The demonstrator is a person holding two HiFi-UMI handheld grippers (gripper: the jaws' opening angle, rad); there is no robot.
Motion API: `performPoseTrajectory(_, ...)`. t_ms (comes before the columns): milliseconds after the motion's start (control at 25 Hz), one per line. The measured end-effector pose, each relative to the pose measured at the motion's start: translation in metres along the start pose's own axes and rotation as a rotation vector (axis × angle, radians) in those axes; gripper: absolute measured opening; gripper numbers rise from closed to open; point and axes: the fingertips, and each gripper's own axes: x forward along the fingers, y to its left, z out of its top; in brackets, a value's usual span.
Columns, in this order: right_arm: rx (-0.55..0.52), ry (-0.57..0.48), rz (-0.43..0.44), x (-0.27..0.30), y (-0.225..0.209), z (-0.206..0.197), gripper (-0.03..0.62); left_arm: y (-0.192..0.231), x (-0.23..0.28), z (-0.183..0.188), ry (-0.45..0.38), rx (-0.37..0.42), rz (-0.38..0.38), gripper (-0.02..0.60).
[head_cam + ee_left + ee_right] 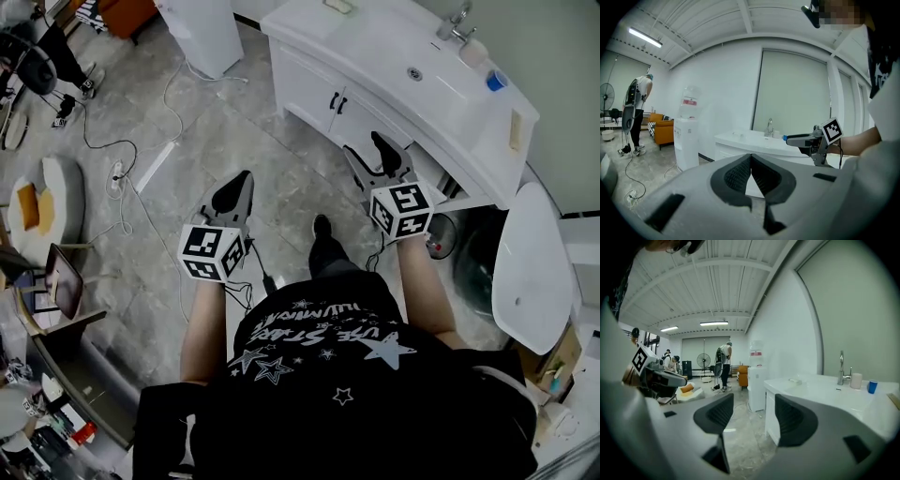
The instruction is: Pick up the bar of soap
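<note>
nothing picked yet; both claws hang over the floor (187, 122), short of the bench (375, 45); landmark = tap (457, 21)

left claw (234, 192): jaws pressed together, nothing in them; it sits out over open floor, farther from the tap than the other one

right claw (368, 150): jaws standing apart, gap empty; only floor and the cabinet front (319, 94) show through it in the right gripper view

soap (337, 6): small pale block on the bench top, well along from the tap, past the basin (413, 73), at the end away from the tap; it's tiny in every view, so that's my best read, not a certainty; a tan flat piece (515, 129) on the tap's opposite side is the other candidate

relation that matters: from the right claw the soap (794, 379) lies ahead and a little off the jaw line toward the tap's side, well apart; its long axis looks to run along the bench, roughly pointing at the tap; so the jaws should close across the bench depth, over the short sides

right claw is nearer and already spread, so that's my pick; I'd expect forward over the bench edge, then down onto the block; risk = a slick bar skating sideways if only one pad lands
</note>
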Motion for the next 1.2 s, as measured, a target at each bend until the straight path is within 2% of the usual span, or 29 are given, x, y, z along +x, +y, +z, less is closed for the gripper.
performPoseTrajectory(80, 0.008, -0.001, 0.0, 0.015, -0.02, 0.005, 0.303, 0.007, 0.02, 0.01, -0.005, 0.002, 0.008, 0.011)
performPoseTrajectory(240, 0.023, 0.017, 0.011, 0.044, -0.058, 0.014, 0.348, 0.017, 0.059, 0.028, -0.012, -0.008, 0.026, 0.011)
performPoseTrajectory(680, 0.039, 0.018, 0.048, 0.119, -0.156, 0.033, 0.351, 0.032, 0.163, 0.068, -0.023, 0.013, 0.069, 0.011)
performPoseTrajectory(960, 0.034, 0.027, 0.068, 0.141, -0.187, 0.042, 0.351, 0.03, 0.206, 0.081, -0.036, -0.039, 0.06, 0.011)
performPoseTrajectory(1200, 0.046, 0.036, 0.057, 0.157, -0.209, 0.043, 0.348, 0.037, 0.233, 0.087, -0.018, -0.005, 0.046, 0.011)
